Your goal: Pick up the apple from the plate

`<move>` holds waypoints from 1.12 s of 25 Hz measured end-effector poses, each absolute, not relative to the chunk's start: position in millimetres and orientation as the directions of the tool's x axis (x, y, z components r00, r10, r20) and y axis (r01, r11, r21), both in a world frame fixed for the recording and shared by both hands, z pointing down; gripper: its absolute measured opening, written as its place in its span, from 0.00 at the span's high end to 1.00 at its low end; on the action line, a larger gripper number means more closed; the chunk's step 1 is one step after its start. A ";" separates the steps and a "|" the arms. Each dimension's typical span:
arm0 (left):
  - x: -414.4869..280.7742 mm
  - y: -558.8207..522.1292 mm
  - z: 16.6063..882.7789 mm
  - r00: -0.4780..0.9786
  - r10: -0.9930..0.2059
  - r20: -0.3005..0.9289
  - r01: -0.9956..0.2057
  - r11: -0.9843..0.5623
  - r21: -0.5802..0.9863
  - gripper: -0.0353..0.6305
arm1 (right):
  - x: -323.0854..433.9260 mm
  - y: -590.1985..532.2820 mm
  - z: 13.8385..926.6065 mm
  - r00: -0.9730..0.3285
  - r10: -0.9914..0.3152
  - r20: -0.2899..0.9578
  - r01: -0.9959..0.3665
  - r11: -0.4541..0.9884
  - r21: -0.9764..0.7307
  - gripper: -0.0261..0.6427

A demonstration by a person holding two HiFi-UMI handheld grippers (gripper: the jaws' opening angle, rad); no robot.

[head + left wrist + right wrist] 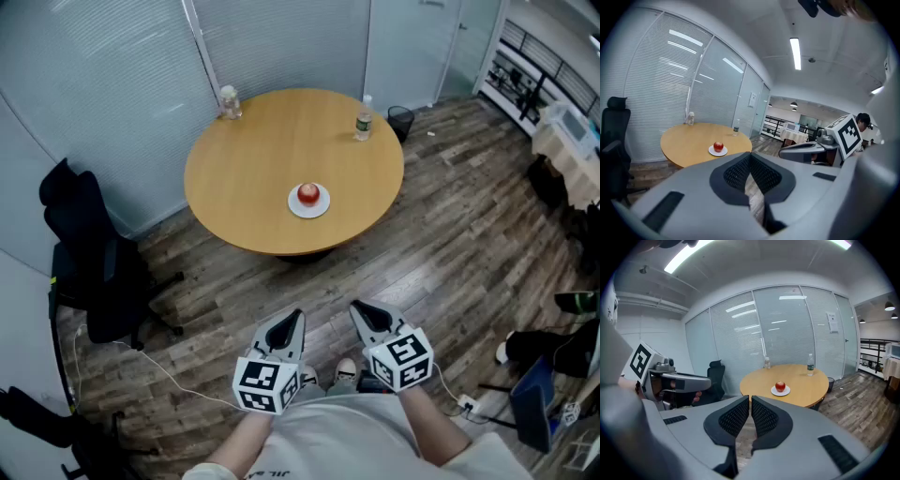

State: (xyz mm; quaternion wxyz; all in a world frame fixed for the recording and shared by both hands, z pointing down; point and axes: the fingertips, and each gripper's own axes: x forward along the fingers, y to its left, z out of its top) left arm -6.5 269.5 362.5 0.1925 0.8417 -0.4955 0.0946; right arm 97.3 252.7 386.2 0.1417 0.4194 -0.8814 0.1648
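Note:
A red apple (308, 194) sits on a small white plate (309, 207) on the round wooden table (253, 159), toward its near edge. It also shows far ahead as the apple (718, 146) in the left gripper view and the apple (780, 386) in the right gripper view. My left gripper (292, 325) and right gripper (364, 316) hang side by side over the floor, well short of the table. Both are shut with nothing between the jaws.
A capped bottle (363, 118) and a small jar (229, 101) stand at the table's far rim. A black office chair (89, 262) stands left of the table, a waste bin (401, 120) behind it. Glass walls with blinds close the back. Cables lie on the wood floor.

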 end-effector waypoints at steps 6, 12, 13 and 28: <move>-8.8 271.4 362.7 0.494 -0.796 0.349 -0.869 -0.437 0.231 0.94 | 94.9 254.1 386.1 -0.608 -0.690 0.393 -0.784 0.598 -0.166 0.90; -14.3 273.4 362.9 0.501 -0.793 0.346 -0.865 -0.444 0.235 0.94 | 89.5 256.3 386.2 -0.604 -0.692 0.396 -0.787 0.597 -0.155 0.90; -15.0 274.1 362.8 0.503 -0.793 0.344 -0.864 -0.445 0.236 0.94 | 89.6 256.3 385.3 -0.600 -0.699 0.390 -0.791 0.592 -0.156 0.90; -37.5 271.0 362.5 0.573 -0.752 0.326 -0.819 -0.514 0.256 0.94 | 74.9 241.0 368.8 -0.529 -0.782 0.330 -0.848 0.502 -0.170 0.90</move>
